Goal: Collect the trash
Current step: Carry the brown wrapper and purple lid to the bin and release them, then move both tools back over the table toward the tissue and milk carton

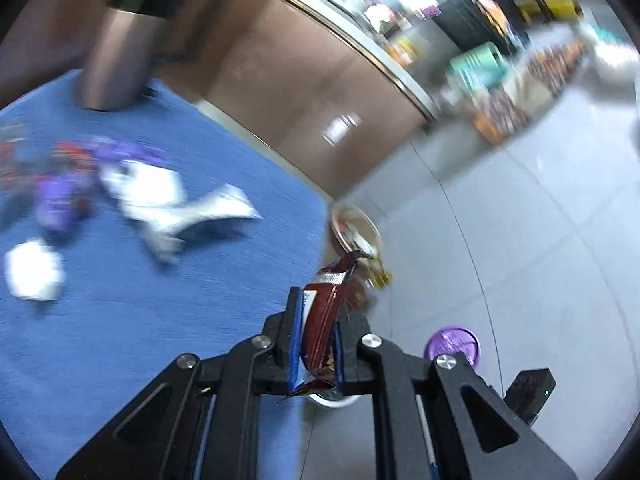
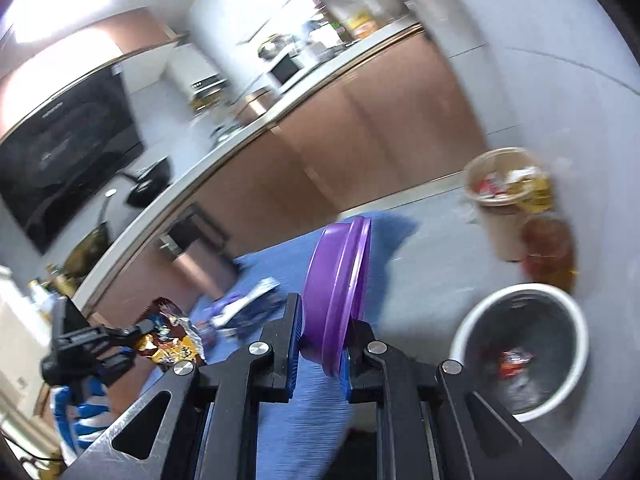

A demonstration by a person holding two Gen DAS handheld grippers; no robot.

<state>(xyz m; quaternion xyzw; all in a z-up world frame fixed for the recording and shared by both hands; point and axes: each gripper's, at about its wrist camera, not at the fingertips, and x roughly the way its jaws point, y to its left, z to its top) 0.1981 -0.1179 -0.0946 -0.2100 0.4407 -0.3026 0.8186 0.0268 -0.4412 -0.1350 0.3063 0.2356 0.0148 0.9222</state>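
My left gripper (image 1: 318, 312) is shut on a dark red snack wrapper (image 1: 326, 308), held above the edge of the blue mat (image 1: 120, 320). In the right wrist view the same left gripper (image 2: 138, 330) shows at the left with the wrapper (image 2: 168, 340). My right gripper (image 2: 326, 326) is shut on a purple plastic lid (image 2: 338, 280), held on edge; the lid also shows in the left wrist view (image 1: 452, 342). A white-rimmed trash bin (image 2: 520, 352) with a black liner stands on the floor at the right, with a red wrapper (image 2: 514, 360) inside. Blurred purple, red and white litter (image 1: 140, 196) lies on the mat.
A tan paper cup (image 2: 504, 200) full of wrappers stands on the grey floor beside a brownish bottle (image 2: 548, 248). A metal bin (image 1: 116, 48) stands at the mat's far edge against brown cabinets (image 1: 300, 92). A crumpled white paper (image 1: 34, 270) lies at the left.
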